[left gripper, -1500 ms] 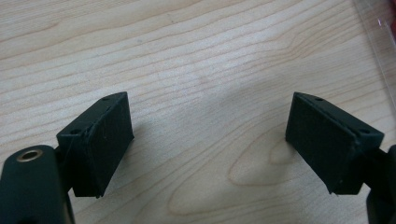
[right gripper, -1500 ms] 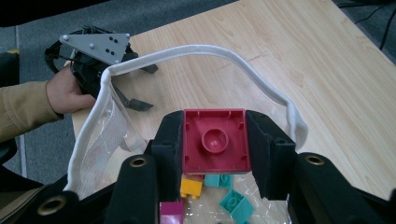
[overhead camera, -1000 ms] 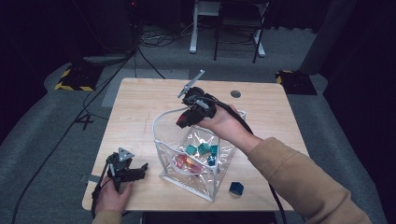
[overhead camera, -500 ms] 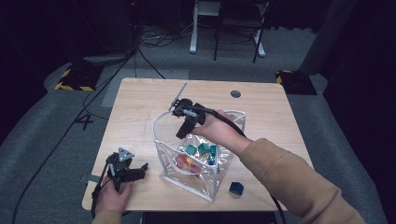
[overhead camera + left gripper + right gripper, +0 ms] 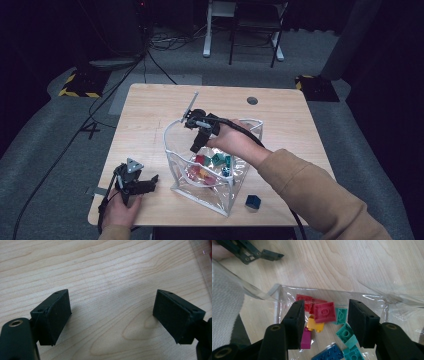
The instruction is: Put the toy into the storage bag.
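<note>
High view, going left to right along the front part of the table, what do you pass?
Left gripper, open on the bare wood → clear plastic bag with toy bricks inside and the right gripper reaching into it → dark blue brick lying on the table.

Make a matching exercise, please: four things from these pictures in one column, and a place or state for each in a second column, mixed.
Things:
1. left hand-held gripper
2. right hand-held gripper
3. dark blue block
4. red brick

Places or states:
A. lies inside the clear bag
B. lies on the table outside the bag, near its front edge
C. open, low over bare wood left of the bag
D. open, pointing down into the bag's mouth

Pairs: 1-C, 2-D, 3-B, 4-A
</note>
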Tool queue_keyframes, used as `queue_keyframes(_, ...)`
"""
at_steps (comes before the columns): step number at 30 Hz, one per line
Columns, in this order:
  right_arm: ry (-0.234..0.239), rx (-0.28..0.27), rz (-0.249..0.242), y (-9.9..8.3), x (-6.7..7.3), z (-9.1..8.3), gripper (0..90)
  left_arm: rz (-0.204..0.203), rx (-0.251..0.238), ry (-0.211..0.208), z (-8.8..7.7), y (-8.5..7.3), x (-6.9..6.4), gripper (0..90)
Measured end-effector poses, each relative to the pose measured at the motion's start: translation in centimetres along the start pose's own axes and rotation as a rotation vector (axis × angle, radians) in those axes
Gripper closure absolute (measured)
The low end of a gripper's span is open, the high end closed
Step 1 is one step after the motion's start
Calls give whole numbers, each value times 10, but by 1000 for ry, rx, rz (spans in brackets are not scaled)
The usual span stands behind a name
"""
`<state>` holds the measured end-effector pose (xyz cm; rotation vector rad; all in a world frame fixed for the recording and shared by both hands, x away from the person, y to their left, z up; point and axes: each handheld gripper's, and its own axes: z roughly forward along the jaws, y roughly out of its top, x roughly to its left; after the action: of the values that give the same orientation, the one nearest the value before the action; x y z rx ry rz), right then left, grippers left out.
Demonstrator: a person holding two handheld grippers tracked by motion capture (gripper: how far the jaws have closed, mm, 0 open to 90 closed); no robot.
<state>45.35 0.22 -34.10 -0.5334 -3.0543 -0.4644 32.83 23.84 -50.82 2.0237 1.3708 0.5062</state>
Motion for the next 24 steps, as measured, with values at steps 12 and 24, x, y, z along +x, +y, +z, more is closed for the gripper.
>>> queue_keyframes(12, 17, -189, 3, -28, 1, -38, 469, 1, 0, 0, 0, 0, 0, 151)
queue_keyframes(24, 0, -365, 21, -75, 5, -78, 477, 0, 0, 0, 0, 0, 0, 151)
